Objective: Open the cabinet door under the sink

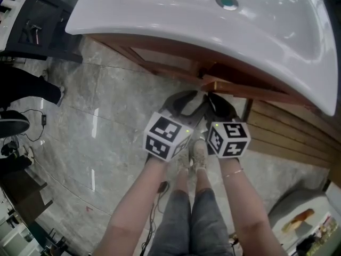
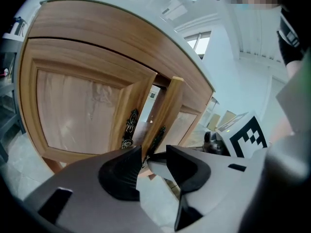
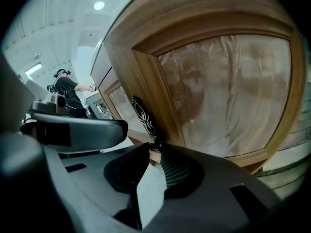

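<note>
A white sink (image 1: 160, 15) tops a wooden cabinet (image 1: 160, 57) with two panelled doors. The left door (image 2: 77, 106) is closed and carries an ornate black handle (image 2: 129, 126). The right door (image 2: 167, 106) stands ajar, its own black handle (image 3: 145, 118) on the stile. My right gripper (image 3: 155, 154) is shut on that handle's lower end. My left gripper (image 2: 154, 163) is beside it, jaws open, the handle's tip (image 2: 156, 141) just above the gap and not pressed. In the head view both grippers (image 1: 186, 103) (image 1: 218, 104) meet under the sink's front edge.
The person's legs and shoes (image 1: 192, 159) stand on a marble floor (image 1: 96, 121) with a cable (image 1: 160, 188). A slatted wood wall (image 1: 287, 132) is on the right, dark furniture (image 1: 32, 25) on the left. Another person (image 3: 68, 89) stands further off.
</note>
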A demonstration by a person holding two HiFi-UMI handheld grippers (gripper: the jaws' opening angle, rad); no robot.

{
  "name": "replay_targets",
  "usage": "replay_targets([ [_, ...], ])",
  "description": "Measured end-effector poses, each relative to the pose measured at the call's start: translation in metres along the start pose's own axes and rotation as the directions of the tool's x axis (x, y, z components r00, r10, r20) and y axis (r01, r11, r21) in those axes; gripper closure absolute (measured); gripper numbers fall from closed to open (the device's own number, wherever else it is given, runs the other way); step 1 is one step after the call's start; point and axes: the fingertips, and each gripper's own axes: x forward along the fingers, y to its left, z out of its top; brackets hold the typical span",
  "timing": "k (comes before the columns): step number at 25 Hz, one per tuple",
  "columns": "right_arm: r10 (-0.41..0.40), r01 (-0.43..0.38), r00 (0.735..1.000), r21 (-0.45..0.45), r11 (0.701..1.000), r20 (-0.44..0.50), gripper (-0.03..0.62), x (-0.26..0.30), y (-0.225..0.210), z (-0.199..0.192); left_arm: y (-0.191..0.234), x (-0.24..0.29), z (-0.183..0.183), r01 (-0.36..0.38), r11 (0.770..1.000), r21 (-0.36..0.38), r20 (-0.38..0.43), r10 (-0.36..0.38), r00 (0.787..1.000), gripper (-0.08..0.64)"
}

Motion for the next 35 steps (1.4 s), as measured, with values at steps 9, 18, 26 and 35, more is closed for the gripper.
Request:
replay_targets([
  [9,0.034,-0.034,0.999,-0.027,0.999,-0.006,0.511,-0.007,0.004,-0.007,-0.012,0.011,0.016,0.108,0.976,0.189,-0.052,-0.100,0.994,0.367],
  [18,0.042,-0.043,0.999,-0.056,0.997,-0.012,0.511,-0.014,0.006,-0.014,-0.022,0.021,0.012,0.217,0.946,0.240,-0.096,-0.199,0.975,0.370],
  [26,0.035,-0.035,0.999,-0.061,0.998,0.000,0.511,-0.018,0.007,-0.018,-0.022,0.018,0.011,0.146,0.958,0.247,-0.054,-0.137,0.989,0.410],
  [35,0.033,-0.032,0.999,-0.031,0.999,0.005,0.509,-0.029,0.010,-0.029,-0.032,0.009,0.001,0.117,0.978,0.172,-0.015,-0.117,0.993,0.413],
])
